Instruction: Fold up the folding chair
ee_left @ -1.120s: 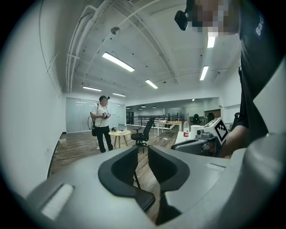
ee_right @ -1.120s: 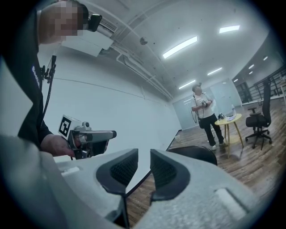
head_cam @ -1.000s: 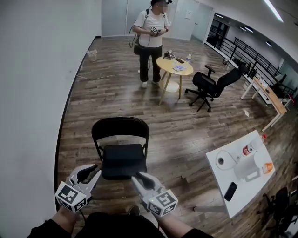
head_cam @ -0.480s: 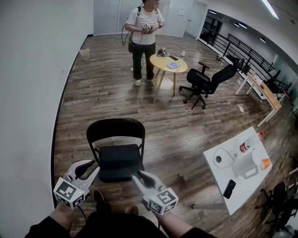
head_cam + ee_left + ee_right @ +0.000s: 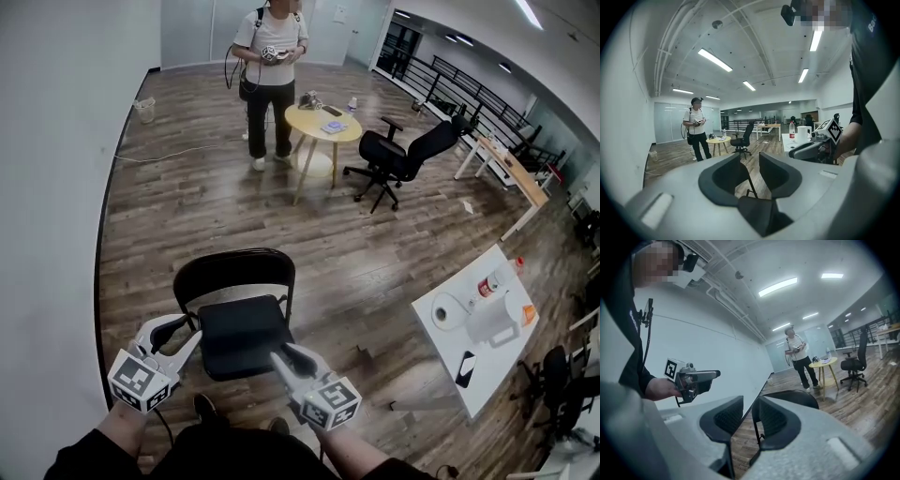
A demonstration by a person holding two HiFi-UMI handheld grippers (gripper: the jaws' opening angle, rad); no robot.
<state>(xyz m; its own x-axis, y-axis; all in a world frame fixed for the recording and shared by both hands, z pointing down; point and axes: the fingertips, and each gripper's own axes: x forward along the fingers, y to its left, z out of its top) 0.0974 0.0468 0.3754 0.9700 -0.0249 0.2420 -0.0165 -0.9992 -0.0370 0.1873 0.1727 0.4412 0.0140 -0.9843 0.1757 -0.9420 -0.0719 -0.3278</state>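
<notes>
At the bottom of the head view the left gripper [image 5: 190,328] is pointing up the frame with its jaws moderately apart. They have just been opening, and nothing is standing between them. The right gripper [image 5: 285,351] is showing only a narrow gap, also with nothing in it. Just beyond both, the folding chair [image 5: 239,328] is standing unfolded in the lower centre. Its seat is lying between the two grippers and its backrest [image 5: 234,267] is rising toward the upper frame, so the chair is facing the holder. The right tips are appearing at the seat's front right corner and the left tips just beside its left edge, so I am judging both about equally near. The marker cubes [image 5: 141,380] are carrying only square patterns, no words. Farther right, on the white table [image 5: 478,370], a bottle [image 5: 487,284] is wearing a red label too small to read.
</notes>
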